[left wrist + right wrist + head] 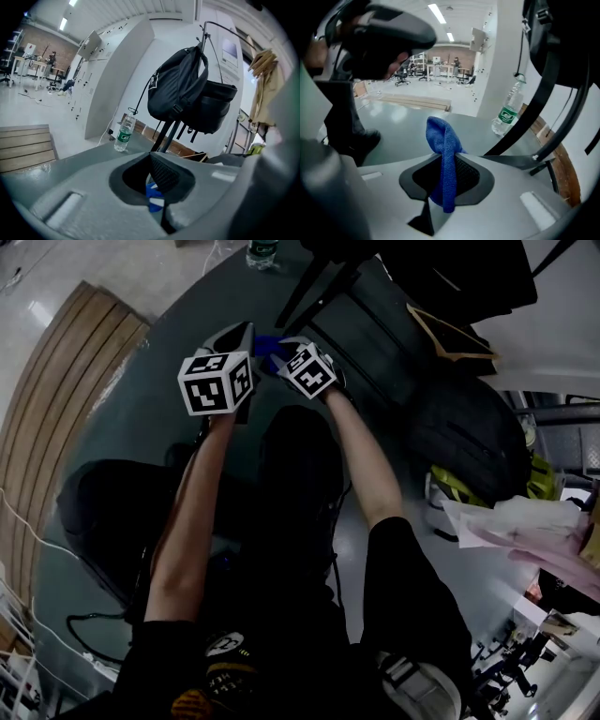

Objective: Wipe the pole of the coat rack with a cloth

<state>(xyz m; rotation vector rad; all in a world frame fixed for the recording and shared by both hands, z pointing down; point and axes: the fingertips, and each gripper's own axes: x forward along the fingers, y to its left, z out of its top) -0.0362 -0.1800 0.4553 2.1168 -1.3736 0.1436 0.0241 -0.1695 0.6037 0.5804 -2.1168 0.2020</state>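
The grey-green floor [141,404] under me carries an upright plastic water bottle [123,133], near the black coat rack legs [162,136]. Wooden slats [66,381] border its left edge.

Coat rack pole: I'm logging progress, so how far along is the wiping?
Done: the blue fabric cloth is clamped in the right gripper's jaws; the left gripper pinches a corner. In hand: bringing it to the black metal coat rack pole, not yet touched. Left: all the wiping.

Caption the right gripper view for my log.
Right gripper, jaws shut on a blue fuzzy cloth; clear plastic water bottle beyond.
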